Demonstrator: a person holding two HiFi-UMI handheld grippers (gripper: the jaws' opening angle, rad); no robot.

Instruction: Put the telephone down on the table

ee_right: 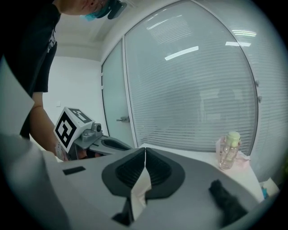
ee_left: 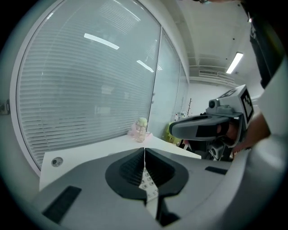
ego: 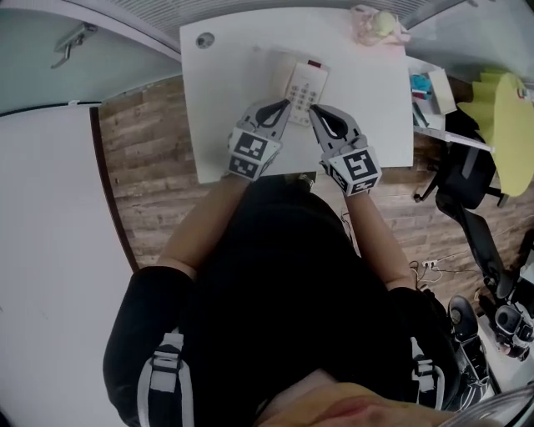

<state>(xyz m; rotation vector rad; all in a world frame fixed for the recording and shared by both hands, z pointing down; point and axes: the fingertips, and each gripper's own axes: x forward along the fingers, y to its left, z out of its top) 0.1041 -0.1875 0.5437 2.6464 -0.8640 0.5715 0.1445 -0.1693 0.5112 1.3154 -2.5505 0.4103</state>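
Left hand-held gripper [ego: 282, 107] and right hand-held gripper [ego: 317, 110], both clenched empty, point at the telephone [ego: 302, 82] lying on the worktop [ego: 225, 75]; probably best lifted clear without nudging it

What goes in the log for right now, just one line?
left tongs: shut, tip at near edge of telephone | right tongs: shut, tip at same edge | telephone: keypad up, over table

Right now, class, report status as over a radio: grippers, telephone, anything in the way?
Left gripper jaws shut, empty. Right gripper jaws shut, empty. Telephone on the table, at both tips. Nothing in the way; bottle at far corner.
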